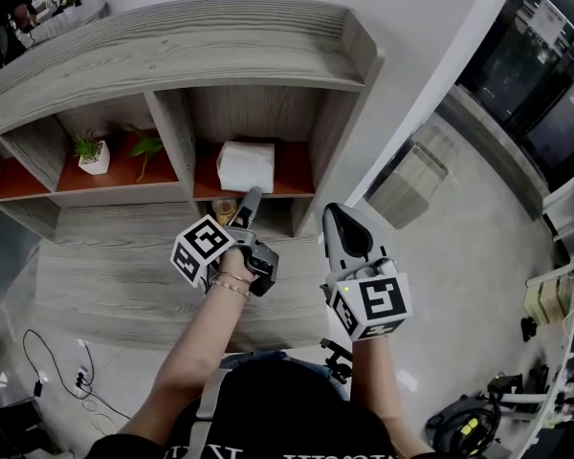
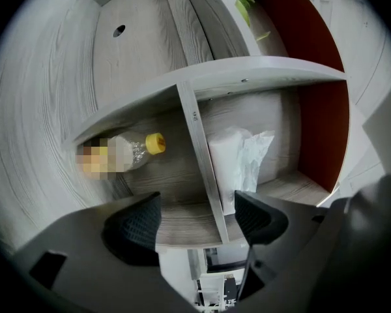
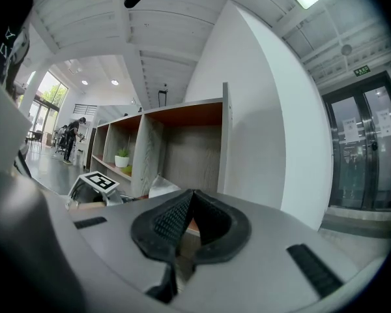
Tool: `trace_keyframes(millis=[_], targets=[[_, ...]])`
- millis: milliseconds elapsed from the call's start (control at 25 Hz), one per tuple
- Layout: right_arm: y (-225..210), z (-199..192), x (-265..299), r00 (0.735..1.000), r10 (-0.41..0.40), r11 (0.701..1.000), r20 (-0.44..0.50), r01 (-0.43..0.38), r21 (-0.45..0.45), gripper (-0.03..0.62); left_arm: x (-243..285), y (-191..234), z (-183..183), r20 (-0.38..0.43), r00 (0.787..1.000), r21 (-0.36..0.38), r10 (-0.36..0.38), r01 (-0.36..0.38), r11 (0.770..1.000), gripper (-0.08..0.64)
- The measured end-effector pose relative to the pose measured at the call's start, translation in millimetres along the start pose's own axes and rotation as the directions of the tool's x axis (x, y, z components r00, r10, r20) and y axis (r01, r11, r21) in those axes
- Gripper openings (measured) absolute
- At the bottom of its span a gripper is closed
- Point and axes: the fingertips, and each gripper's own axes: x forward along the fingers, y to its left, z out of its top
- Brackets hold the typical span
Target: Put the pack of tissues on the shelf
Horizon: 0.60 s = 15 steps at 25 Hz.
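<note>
The pack of tissues [image 1: 246, 166] rests on the shelf [image 1: 172, 55] mid-frame, so my left gripper [image 2: 195, 217] gapes empty; my right gripper [image 3: 184, 217] is pinched closed on nothing.

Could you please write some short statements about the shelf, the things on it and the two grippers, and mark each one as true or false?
1. The pack of tissues lies inside a compartment of the shelf. True.
2. The left gripper holds the pack of tissues. False: its jaws stand apart with nothing between them.
3. The right gripper has its jaws together and holds nothing. True.
4. The bottle has a red cap. False: the cap is yellow.
5. The potted plant stands in the same compartment as the tissues. False: it stands in the next compartment to the left.
</note>
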Motion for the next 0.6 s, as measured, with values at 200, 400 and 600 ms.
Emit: trace_keyframes(millis=[200,400,600], targets=[[-5,9,7,1.0,0.0,1.0,0.01,0.0,-0.008,0.017,10,-1,6,-0.001,1.0,0.001,0.011,-0.011,1.0,0.35],[-7,14,9,1.0,0.004,1.0,0.019,-0.004,-0.011,0.017,12,-1,7,-0.003,1.0,0.006,0.016,-0.016,1.0,0.35],[-2,16,8,1.0,0.013,1.0,0.021,-0.013,-0.011,0.017,8,-3,6,-0.007,1.0,0.007,0.019,-0.019,1.0,0.35]])
